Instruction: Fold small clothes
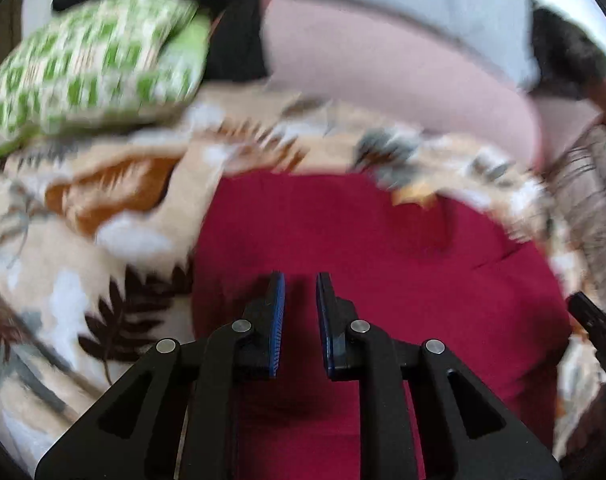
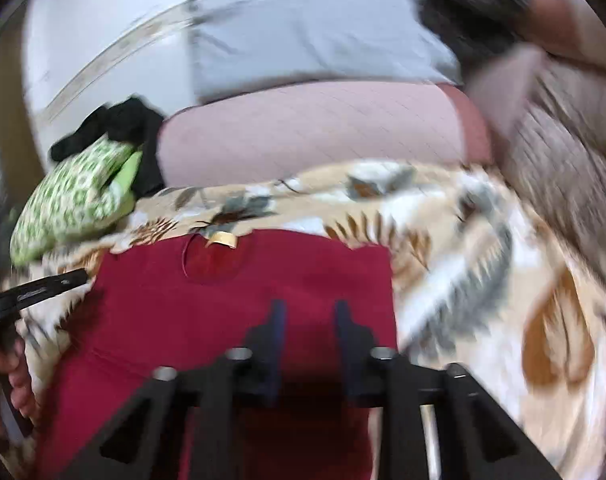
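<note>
A dark red garment [image 1: 383, 248] lies flat on a leaf-patterned blanket [image 1: 83, 220]. In the right wrist view the red garment [image 2: 223, 300] shows its neck opening with a tan label [image 2: 222, 239] at the far edge. My left gripper [image 1: 300, 280] is open and empty, hovering over the garment's left part. My right gripper [image 2: 307, 308] is open and empty above the garment near its right edge. The left gripper's tip [image 2: 43, 286] shows at the left of the right wrist view, and the right gripper's tip [image 1: 595, 320] at the right of the left wrist view. Both views are motion-blurred.
A green-and-white patterned cushion [image 1: 87, 68] lies at the far left, with black cloth [image 1: 223, 20] behind it. A pink pillow [image 2: 311, 132] and a pale grey pillow [image 2: 303, 32] lie beyond the blanket. A grey striped cloth [image 2: 563, 152] is at the right.
</note>
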The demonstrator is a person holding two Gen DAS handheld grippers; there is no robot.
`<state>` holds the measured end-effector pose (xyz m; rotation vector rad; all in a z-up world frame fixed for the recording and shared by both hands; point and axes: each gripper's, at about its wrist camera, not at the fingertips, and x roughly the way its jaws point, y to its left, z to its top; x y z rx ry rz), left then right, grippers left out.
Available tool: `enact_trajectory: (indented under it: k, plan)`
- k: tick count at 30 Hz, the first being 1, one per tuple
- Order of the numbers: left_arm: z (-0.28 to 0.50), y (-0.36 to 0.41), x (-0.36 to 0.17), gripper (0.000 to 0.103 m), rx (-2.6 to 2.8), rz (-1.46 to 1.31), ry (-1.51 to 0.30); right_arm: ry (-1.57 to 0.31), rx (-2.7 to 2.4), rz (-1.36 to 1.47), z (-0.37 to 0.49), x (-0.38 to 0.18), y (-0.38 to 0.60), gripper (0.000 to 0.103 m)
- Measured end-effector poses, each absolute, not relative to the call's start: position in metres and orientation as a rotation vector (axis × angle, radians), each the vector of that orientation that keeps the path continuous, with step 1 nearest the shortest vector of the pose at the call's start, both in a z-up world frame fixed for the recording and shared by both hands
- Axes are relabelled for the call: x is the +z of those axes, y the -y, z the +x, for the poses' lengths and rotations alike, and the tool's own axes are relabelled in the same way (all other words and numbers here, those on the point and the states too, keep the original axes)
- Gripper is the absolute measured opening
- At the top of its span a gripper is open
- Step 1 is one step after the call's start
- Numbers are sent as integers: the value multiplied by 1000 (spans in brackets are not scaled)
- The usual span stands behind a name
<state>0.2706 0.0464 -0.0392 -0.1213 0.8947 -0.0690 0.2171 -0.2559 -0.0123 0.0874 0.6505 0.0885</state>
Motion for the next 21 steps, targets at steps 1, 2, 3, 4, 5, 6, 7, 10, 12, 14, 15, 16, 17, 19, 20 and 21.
enact_trajectory:
  k: [1, 2, 3, 4, 5, 6, 7, 10, 12, 14, 15, 16, 17, 19, 20, 21]
  plan:
    - [274, -51, -53, 14, -70, -149, -930, -717, 102, 102, 227, -25, 258, 18]
    - [271, -55, -56, 14, -88, -174, -895, -823, 80, 105, 238, -46, 261, 17]
    - [268, -56, -56, 14, -94, -177, -877, -890, 59, 121, 243, -62, 265, 15]
    - [265, -57, -57, 14, -99, -178, -866, -868, 65, 175, 241, -68, 271, 12]
    - [263, -57, -58, 14, -102, -175, -851, -870, 62, 196, 242, -65, 274, 11]
    - [262, -57, -59, 14, -105, -171, -844, -875, 54, 207, 242, -62, 275, 11]
    - [262, -57, -61, 14, -107, -170, -835, -867, 45, 202, 241, -57, 273, 11]
    - [258, -54, -62, 14, -100, -157, -810, -767, 38, 191, 238, -33, 270, 11]
    - [254, -53, -62, 14, -92, -138, -797, -669, 47, 165, 240, -12, 266, 14]
    - [253, -51, -64, 14, -86, -124, -788, -666, 43, 142, 251, -12, 264, 16]
    - [253, -51, -65, 14, -84, -118, -783, -689, 35, 134, 261, -18, 264, 16]
    - [253, -51, -65, 14, -82, -114, -780, -743, 14, 118, 274, -33, 266, 19]
    - [253, -50, -66, 14, -83, -112, -777, -807, -15, 110, 283, -49, 270, 20]
    - [254, -51, -68, 14, -85, -114, -770, -843, -4, 153, 291, -69, 279, 21]
    - [254, -51, -67, 14, -87, -119, -770, -847, 0, 161, 291, -67, 280, 21]
    - [254, -51, -68, 14, -89, -125, -767, -864, -1, 152, 292, -64, 279, 21]
